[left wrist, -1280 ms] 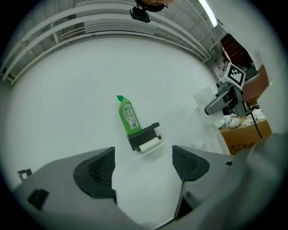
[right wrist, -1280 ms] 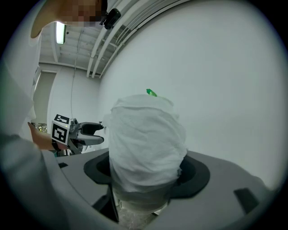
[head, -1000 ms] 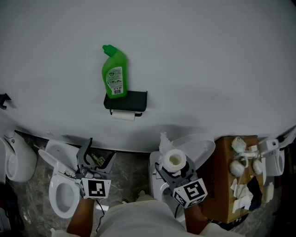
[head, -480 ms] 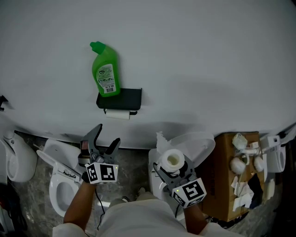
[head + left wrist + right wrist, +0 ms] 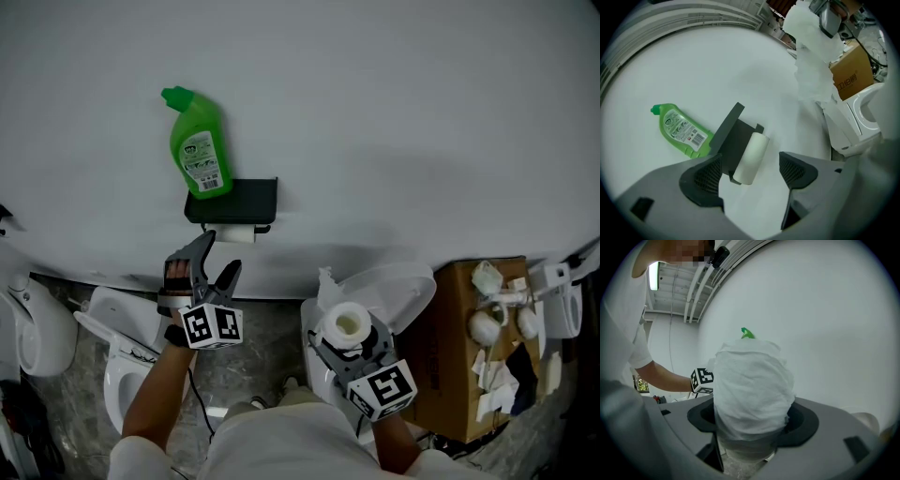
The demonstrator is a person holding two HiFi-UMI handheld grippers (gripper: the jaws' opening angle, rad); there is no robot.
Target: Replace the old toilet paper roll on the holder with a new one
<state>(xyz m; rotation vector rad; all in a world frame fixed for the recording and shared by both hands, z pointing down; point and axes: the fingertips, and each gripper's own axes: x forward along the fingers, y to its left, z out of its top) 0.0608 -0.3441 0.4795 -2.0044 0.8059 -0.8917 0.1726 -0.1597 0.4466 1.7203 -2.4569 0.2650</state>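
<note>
Raised toward the wall, left gripper point(image 5: 214, 264), jaws spread and empty, faces the old roll point(image 5: 234, 234) just beyond, its axis left-right under the holder point(image 5: 239, 200). Right gripper point(image 5: 354, 345) pinches the new roll point(image 5: 345, 323), nearer and to the right.

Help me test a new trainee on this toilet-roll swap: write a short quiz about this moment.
1. True or false: the left gripper is shut on the old roll.
2. What does the right gripper hold? A) a spray can B) a new toilet paper roll C) nothing
3. Fill in: the green bottle stands on top of the black ____.
Key: 1 false, its jaws stand open, not closed on the roll; 2 B; 3 holder.
</note>
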